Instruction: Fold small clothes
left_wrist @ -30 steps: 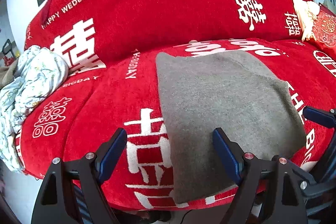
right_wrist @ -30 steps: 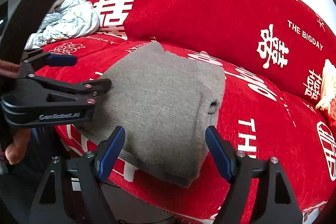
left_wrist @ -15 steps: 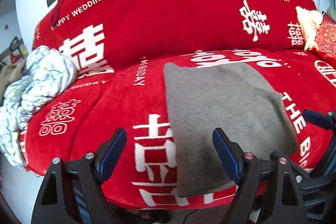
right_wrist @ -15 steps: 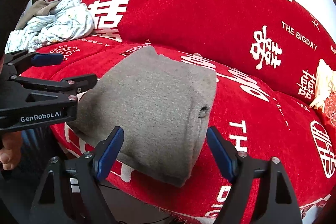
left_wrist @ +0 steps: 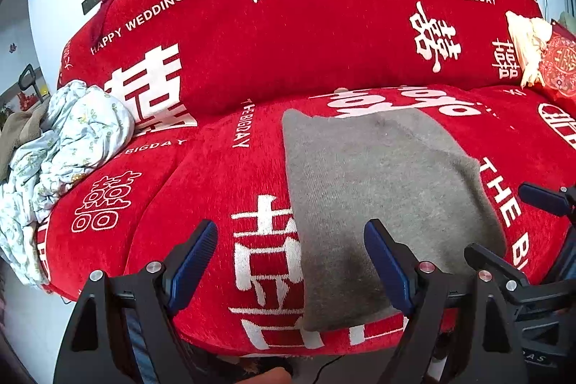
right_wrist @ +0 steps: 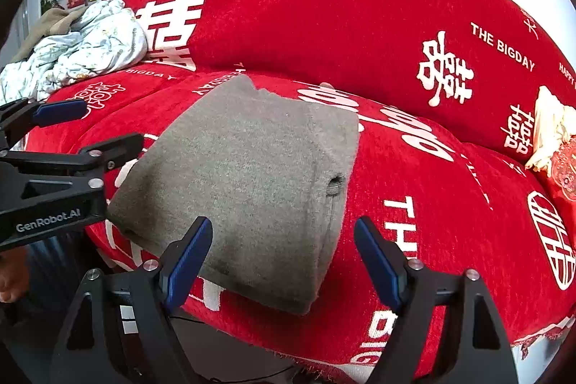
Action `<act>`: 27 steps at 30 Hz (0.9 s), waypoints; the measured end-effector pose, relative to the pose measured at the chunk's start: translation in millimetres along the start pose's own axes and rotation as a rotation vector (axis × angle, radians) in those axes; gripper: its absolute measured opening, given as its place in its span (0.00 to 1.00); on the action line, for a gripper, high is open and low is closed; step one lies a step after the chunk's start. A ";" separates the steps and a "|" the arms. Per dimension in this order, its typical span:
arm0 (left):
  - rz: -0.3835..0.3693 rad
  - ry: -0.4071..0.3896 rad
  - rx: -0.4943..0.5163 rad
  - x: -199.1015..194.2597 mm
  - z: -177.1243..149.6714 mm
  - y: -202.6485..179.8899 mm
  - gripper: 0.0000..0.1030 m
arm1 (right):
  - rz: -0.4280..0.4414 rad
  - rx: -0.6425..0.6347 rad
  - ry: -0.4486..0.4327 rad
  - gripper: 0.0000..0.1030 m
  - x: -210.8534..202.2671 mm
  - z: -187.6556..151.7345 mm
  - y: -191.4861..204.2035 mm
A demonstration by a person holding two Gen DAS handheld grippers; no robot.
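A grey knit garment (left_wrist: 378,189) lies folded into a flat rectangle on the red sofa seat, reaching the front edge; it also shows in the right wrist view (right_wrist: 252,175). My left gripper (left_wrist: 291,261) is open and empty, held in front of the seat at the garment's left edge. My right gripper (right_wrist: 284,258) is open and empty, in front of the garment's near right corner. Neither touches the cloth. The left gripper also shows in the right wrist view (right_wrist: 90,132), and the right gripper's fingers (left_wrist: 543,198) show at the right of the left wrist view.
The red sofa cover (left_wrist: 201,182) has white wedding lettering. A crumpled pale floral garment pile (left_wrist: 68,146) with a beige piece lies at the seat's left end. A red embroidered cushion with cream tassels (left_wrist: 540,60) sits at the right end.
Both grippers have drawn back and slightly away from the folded grey garment, so more of the sofa shows. The garment has not moved. Both grippers stayed open.
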State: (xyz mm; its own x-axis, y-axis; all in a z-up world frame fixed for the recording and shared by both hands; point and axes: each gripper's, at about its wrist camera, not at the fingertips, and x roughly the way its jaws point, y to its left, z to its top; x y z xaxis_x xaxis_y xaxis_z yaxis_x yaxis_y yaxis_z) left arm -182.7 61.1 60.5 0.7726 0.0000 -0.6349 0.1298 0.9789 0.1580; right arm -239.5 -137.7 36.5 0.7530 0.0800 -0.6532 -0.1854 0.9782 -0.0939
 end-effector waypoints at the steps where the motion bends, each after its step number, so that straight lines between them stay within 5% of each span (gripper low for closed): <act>1: -0.002 0.000 -0.002 -0.4 0.2 0.7 0.82 | 0.000 0.004 -0.001 0.81 -0.8 0.4 -0.5; 27: -0.009 0.016 -0.008 4.7 -1.3 2.9 0.82 | -0.010 0.022 0.006 0.81 0.5 -0.3 -3.8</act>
State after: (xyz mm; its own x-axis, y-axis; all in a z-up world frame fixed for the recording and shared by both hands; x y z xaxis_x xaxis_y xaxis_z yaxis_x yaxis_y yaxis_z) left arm -179.5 64.2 57.0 0.7616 -0.0056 -0.6480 0.1316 0.9805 0.1462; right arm -238.6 -141.4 36.3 0.7507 0.0692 -0.6570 -0.1639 0.9829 -0.0837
